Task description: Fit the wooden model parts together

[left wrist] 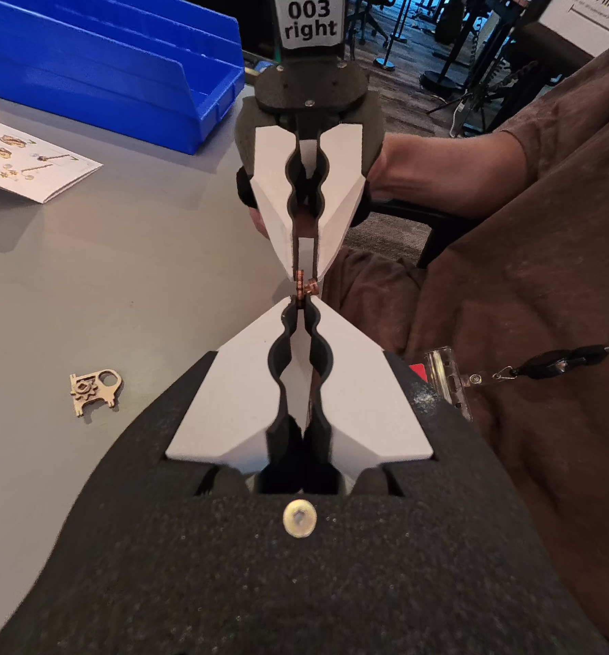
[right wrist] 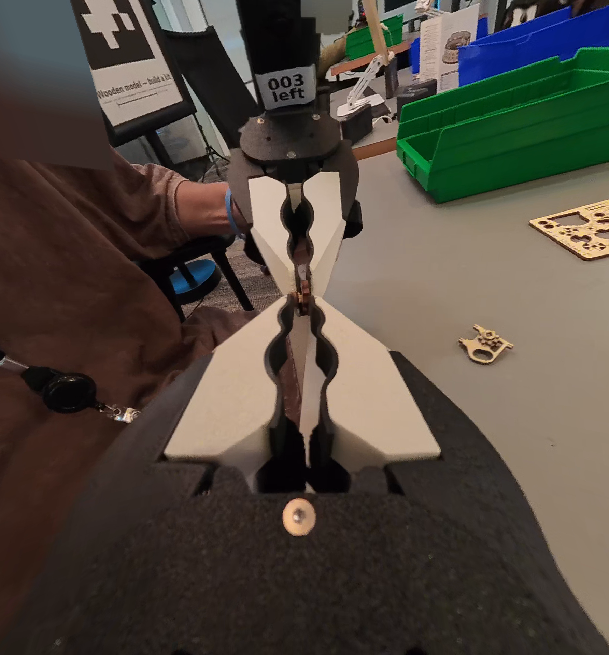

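Observation:
My two grippers face each other tip to tip above the table's near edge. In the left wrist view, my left gripper (left wrist: 299,303) is shut on a small brown wooden part (left wrist: 300,287). My right gripper (left wrist: 305,274) comes in from the top and is shut on the same small cluster, with a tiny wooden stub (left wrist: 312,285) sticking out sideways. In the right wrist view, my right gripper (right wrist: 301,307) pinches a small wooden part (right wrist: 300,297), and my left gripper (right wrist: 303,281) pinches a darker wooden piece (right wrist: 306,287) touching it. How the parts join is too small to tell.
A flat cut-out wooden piece (left wrist: 95,390) lies on the grey table (left wrist: 136,283); it also shows in the right wrist view (right wrist: 485,344). There is a blue bin (left wrist: 118,71), an instruction leaflet (left wrist: 30,159), a green bin (right wrist: 508,141) and a punched wooden sheet (right wrist: 594,227). A person in a brown shirt (left wrist: 508,319) sits close. Only a small space, under 4 cm, lies between the two pairs of fingers.

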Demonstrator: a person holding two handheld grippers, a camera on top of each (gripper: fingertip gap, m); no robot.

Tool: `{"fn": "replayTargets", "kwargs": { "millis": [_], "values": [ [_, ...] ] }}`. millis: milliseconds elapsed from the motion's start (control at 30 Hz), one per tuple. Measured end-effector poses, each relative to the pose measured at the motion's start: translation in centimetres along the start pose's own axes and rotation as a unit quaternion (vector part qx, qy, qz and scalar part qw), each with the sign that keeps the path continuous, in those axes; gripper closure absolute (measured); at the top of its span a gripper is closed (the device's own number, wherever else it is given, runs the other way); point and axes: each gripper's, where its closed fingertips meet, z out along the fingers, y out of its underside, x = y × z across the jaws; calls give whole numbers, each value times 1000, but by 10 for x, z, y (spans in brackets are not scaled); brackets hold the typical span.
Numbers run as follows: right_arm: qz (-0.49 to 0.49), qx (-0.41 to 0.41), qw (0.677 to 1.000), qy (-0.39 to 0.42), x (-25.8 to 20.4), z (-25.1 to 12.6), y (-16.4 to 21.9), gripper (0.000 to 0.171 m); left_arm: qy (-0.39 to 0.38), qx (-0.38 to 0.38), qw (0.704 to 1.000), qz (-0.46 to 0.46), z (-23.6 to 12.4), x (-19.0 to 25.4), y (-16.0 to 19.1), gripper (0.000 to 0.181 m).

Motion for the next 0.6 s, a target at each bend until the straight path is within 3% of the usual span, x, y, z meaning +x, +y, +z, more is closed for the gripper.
{"fn": "replayTargets", "kwargs": {
  "millis": [300, 600],
  "values": [
    [-20, -37, 999, 25, 2, 11, 15, 152, -4, 0, 1000, -8, 3, 0, -1, 180],
    [13, 37, 999, 10, 2, -4, -11, 153, -53, 30, 998, 26, -3, -7, -15, 180]
  ]
}}
